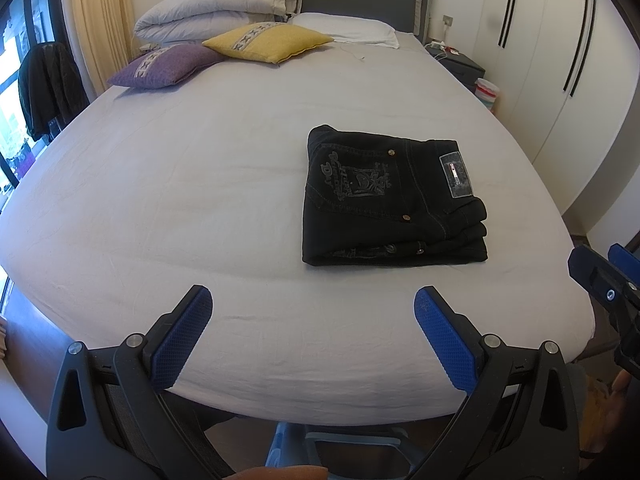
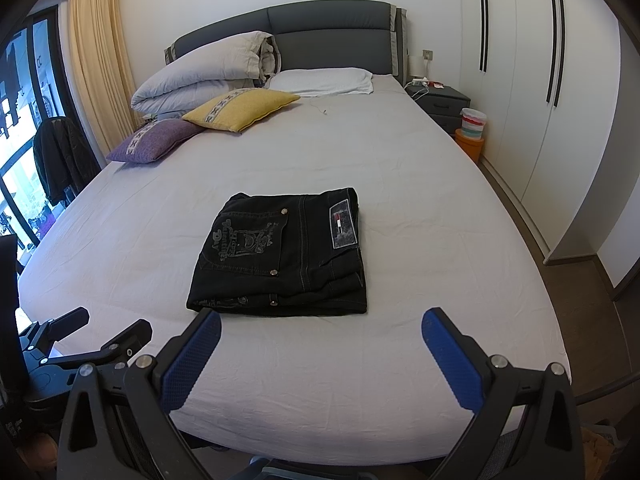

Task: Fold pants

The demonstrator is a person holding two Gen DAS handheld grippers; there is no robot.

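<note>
Black pants [image 1: 384,200] lie folded into a compact rectangle on the grey bed sheet [image 1: 200,184], back pocket embroidery and waist label facing up. They also show in the right wrist view [image 2: 284,256]. My left gripper [image 1: 312,300] is open and empty, held near the foot edge of the bed, short of and left of the pants. My right gripper [image 2: 320,324] is open and empty, just in front of the pants' near edge. The right gripper's body shows at the right edge of the left wrist view [image 1: 604,280].
A purple cushion [image 1: 164,66], a yellow cushion [image 1: 268,42], a folded duvet [image 1: 216,8] and a white pillow [image 1: 348,28] lie at the headboard. A nightstand [image 2: 440,106] and wardrobe [image 2: 540,100] stand to the right. A jacket [image 2: 62,156] hangs at left.
</note>
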